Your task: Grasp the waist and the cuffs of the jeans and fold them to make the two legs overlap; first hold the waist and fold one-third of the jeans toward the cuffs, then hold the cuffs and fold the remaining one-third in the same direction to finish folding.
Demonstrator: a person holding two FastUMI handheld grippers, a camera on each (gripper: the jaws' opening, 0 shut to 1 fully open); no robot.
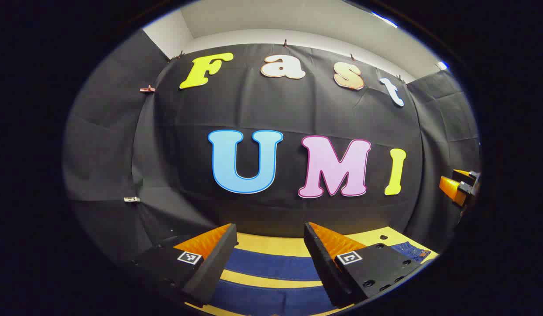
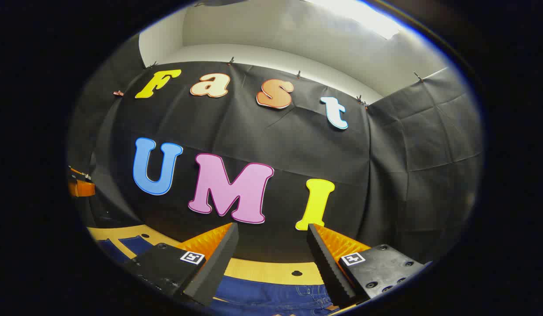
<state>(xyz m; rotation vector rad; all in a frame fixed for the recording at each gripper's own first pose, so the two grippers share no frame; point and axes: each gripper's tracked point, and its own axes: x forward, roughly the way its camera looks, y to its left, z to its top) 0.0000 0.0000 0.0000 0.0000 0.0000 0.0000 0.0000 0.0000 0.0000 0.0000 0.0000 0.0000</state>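
A: Where are the jeans [image 1: 271, 267] now?

B: They lie flat on the worktop [image 1: 271, 245], under both grippers. In the left gripper view I see two blue legs with a strip of worktop between them, so the legs do not overlap yet. In the right gripper view the jeans [image 2: 271, 292] show stitching and pockets just below the fingers, so I think this is the waist end.

A: And the grippers, do they hold something?

B: No. The left gripper [image 1: 269, 259] has its fingers spread wide, with nothing between them. The right gripper [image 2: 271, 263] is spread in the same way and also holds nothing. Both are raised above the cloth and look toward the booth wall, not down.

A: Why are they placed like this?

B: I think each one stands over its own end, the left above the legs and the right above the waist. The open fingers are ready to go down and pinch the cloth. At the right edge of the left gripper view the other gripper [image 1: 458, 186] appears, well apart.

A: So how far is the task?

B: By my judgement, at the start; no fold is made.
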